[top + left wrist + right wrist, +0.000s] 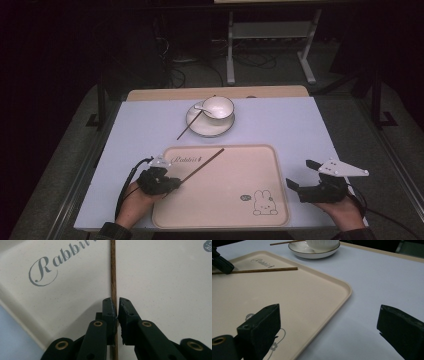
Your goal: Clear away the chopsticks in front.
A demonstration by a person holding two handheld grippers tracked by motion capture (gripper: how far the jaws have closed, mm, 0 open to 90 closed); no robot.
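A brown chopstick [202,164] [113,270] [262,270] lies slantwise on the cream rabbit tray [225,200] [162,277] [312,297]. My left gripper [175,182] [117,300] sits low over the tray's left side with the stick's near end between its jaws. The jaws stand barely apart: the stick runs along the left pad, and a thin sliver of tray shows before the right pad. My right gripper [298,173] [328,308] hovers open and empty over the tray's right edge.
Beyond the tray, a white saucer [200,129] [312,253] carries a bowl [218,107] [322,243] and a spoon [201,107]. A second chopstick [190,125] [284,243] leans on the saucer. The pale blue table [300,125] drops off on every side.
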